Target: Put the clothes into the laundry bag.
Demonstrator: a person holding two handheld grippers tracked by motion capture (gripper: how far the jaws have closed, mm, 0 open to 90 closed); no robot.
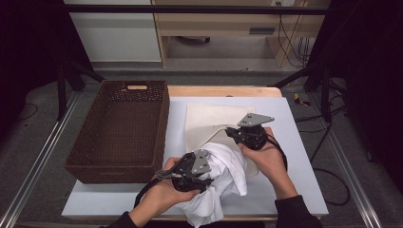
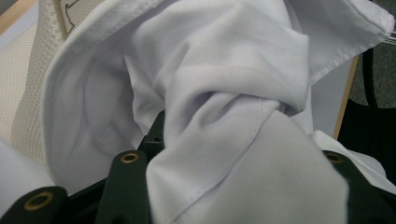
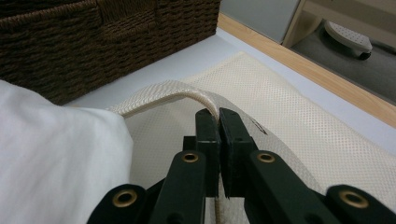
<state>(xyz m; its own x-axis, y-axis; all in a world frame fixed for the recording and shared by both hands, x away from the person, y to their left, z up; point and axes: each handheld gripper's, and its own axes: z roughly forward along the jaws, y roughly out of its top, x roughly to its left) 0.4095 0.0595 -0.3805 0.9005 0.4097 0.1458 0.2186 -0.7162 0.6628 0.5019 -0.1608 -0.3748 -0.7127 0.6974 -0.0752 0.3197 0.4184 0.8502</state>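
White garment bunched in left tool, apparently gripped.

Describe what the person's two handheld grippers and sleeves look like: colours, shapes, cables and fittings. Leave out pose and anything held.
The left gripper and right gripper are black, angular metal tools, each topped by a grey three-cornered plate with small holes. A black cable trails from each. In the gripper views, the jaws are flat black bars on linkage arms with brass-coloured rivets. The person wears dark long sleeves.
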